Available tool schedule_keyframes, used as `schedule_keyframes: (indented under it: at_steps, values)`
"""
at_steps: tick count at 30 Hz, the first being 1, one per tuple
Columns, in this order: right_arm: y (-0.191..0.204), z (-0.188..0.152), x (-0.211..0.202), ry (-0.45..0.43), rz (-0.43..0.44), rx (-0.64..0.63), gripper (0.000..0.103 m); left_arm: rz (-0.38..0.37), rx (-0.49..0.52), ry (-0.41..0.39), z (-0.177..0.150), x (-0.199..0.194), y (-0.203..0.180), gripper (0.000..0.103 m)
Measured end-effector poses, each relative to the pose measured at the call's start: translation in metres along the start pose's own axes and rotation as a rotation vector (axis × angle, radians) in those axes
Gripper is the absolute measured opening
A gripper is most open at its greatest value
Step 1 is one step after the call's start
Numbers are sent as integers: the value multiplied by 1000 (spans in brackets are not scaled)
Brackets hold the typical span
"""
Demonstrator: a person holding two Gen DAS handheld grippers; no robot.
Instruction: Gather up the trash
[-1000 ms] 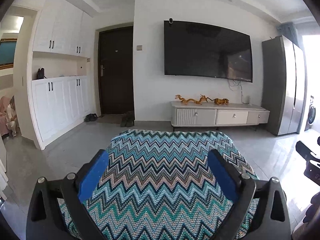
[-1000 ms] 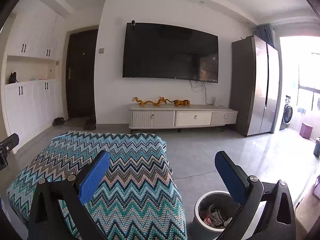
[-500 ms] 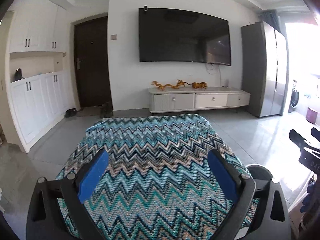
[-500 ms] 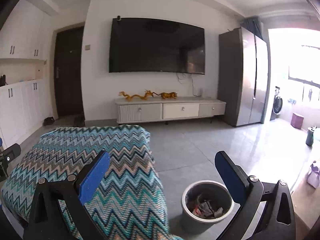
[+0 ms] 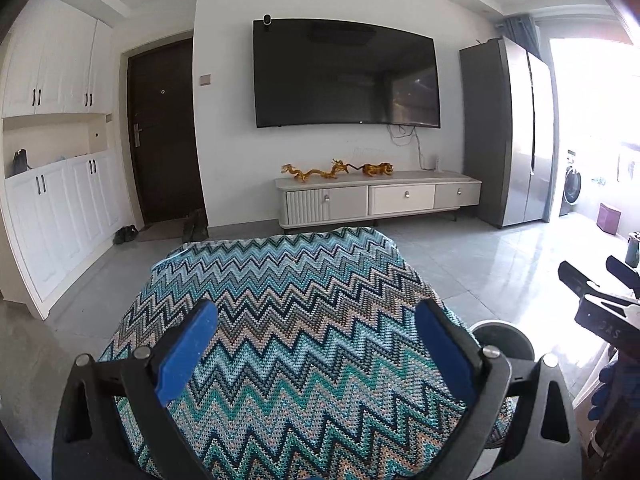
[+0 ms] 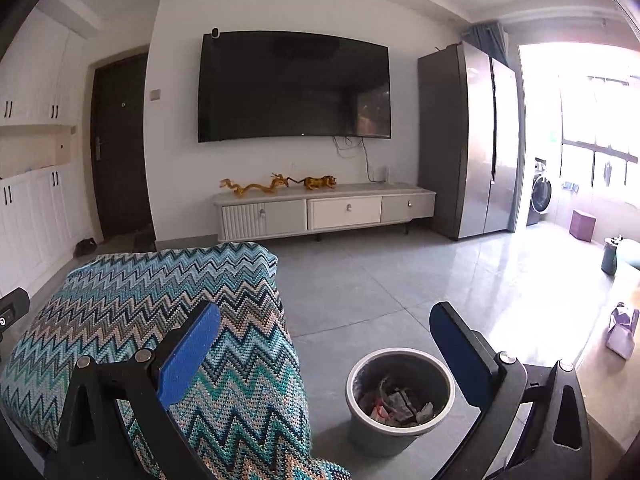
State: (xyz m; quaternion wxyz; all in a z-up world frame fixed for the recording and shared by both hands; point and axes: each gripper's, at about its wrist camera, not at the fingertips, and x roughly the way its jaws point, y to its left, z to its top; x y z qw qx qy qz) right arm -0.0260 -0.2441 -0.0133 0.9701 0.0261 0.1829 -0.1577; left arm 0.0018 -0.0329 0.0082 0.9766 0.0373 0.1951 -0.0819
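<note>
A grey trash bin [image 6: 400,400] with crumpled trash inside stands on the floor right of a table covered with a zigzag cloth [image 6: 152,320]. My right gripper [image 6: 324,328] is open and empty, held above the bin and the cloth's edge. My left gripper [image 5: 316,328] is open and empty above the zigzag cloth [image 5: 288,312]. The bin's rim [image 5: 500,332] peeks out behind the left gripper's right finger. The right gripper's body [image 5: 600,312] shows at the right edge of the left wrist view. A crumpled purple-white item [image 6: 622,330] lies on a surface at the far right.
A TV [image 6: 294,88] hangs above a low white cabinet [image 6: 324,210]. A grey fridge [image 6: 468,140] stands right of it, a dark door [image 6: 118,148] left. Open tiled floor [image 6: 380,280] lies between table and cabinet. A purple stool [image 6: 582,224] sits by the window.
Both views have swung to the right and dipped slightly. The bin has come further into the right wrist view, and its rim now shows in the left. Both grippers stay open.
</note>
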Motion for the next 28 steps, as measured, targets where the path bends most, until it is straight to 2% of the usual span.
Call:
schedule_keyframes:
  at_steps: [13, 28]
  values:
    - [-1, -1, 0, 4, -6, -3, 103, -43, 44, 27, -5, 4, -18, 100]
    - [-1, -5, 1, 10, -7, -2, 103, -53, 47, 37, -6, 3, -19, 100]
